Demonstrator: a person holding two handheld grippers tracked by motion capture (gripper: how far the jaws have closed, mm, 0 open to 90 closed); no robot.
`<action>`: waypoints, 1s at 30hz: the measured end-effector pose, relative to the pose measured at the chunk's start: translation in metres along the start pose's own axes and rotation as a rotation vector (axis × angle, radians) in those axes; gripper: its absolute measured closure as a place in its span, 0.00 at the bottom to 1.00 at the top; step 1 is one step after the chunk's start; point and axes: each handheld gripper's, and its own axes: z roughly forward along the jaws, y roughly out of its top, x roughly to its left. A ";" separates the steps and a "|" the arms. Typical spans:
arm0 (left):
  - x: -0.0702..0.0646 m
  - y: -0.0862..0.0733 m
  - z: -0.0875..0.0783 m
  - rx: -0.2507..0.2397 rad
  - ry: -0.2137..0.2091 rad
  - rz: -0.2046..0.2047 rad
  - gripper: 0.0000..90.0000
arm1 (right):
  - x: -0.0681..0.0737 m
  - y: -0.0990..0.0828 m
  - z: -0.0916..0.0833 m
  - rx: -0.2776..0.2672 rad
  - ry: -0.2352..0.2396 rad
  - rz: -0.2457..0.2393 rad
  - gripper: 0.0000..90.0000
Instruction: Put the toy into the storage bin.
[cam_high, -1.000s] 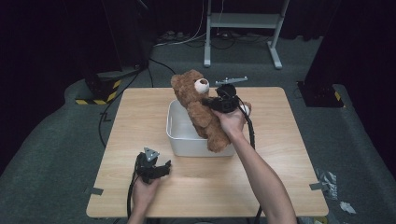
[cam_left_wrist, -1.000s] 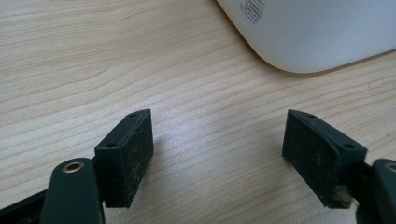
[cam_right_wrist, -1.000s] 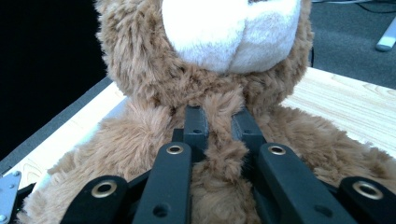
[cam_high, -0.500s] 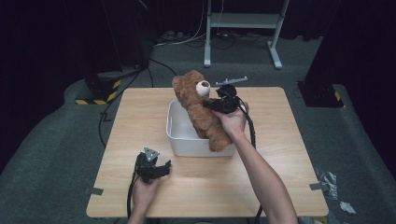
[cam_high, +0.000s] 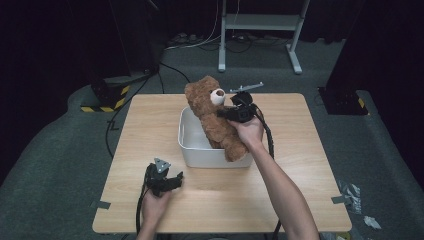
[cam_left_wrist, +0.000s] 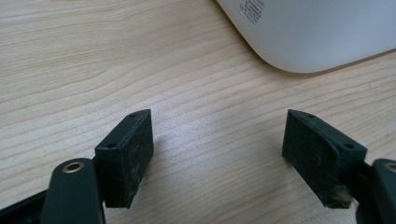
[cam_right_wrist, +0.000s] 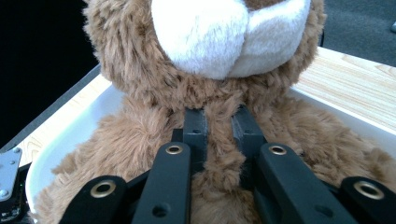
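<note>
Right gripper view: my right tool (cam_right_wrist: 218, 135) pinches the soft, light teddy bear (cam_right_wrist: 205, 70) by its chest fur over the white tub (cam_right_wrist: 70, 140), while my left tool (cam_left_wrist: 219, 158) gapes empty.

A light wooden square worktop (cam_high: 300, 165) is standing on grey carpet (cam_high: 55, 170). Behind it, a pale metal frame stand (cam_high: 260, 30) is sitting against darkness, black cables (cam_high: 130, 100) trailing nearby.

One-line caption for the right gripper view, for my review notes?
Right gripper pinching the chest fur of a brown teddy bear just below its white muzzle, the bear sitting in a white tub.
</note>
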 end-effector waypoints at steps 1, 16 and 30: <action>0.000 0.000 0.000 0.005 0.000 0.008 0.28 | -0.001 0.000 0.000 0.002 0.000 -0.002 0.88; 0.000 0.000 0.000 0.005 -0.001 0.008 0.28 | 0.002 0.000 0.002 0.054 -0.008 -0.056 0.87; 0.000 0.000 0.000 0.005 -0.001 0.008 0.28 | -0.002 0.000 0.000 0.076 0.007 -0.068 0.85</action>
